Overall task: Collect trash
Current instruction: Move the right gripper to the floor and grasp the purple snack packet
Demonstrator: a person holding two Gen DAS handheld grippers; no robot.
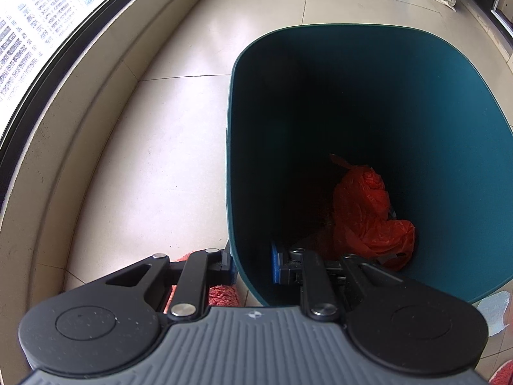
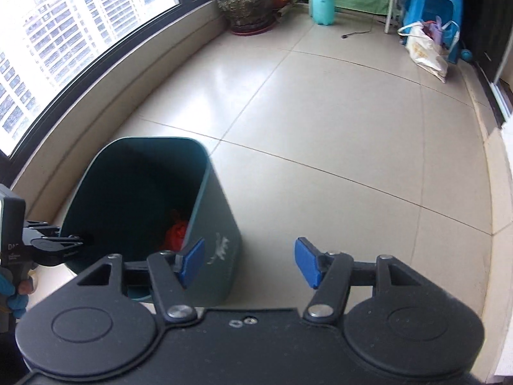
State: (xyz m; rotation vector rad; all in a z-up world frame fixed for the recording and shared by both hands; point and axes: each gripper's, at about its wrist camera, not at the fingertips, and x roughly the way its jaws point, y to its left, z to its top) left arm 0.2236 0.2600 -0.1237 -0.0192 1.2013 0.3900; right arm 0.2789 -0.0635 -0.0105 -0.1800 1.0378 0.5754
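We see the dark teal plastic trash bin [image 1: 368, 147] tipped from upright, its long axis leaning and its open mouth facing the left wrist camera; it stands on the beige tiled floor [image 2: 336, 134] near the curved window wall [image 2: 80, 32]. The left gripper [image 1: 253, 264] clamps the bin's near rim, 1 blue pad [image 1: 275, 264] inside the wall and the other outside. Within the bin lies 1 crumpled orange-red plastic bag [image 1: 368, 215]. The right gripper [image 2: 250, 264] hangs just beside the bin, its 2 fingers spread wide, holding nothing.
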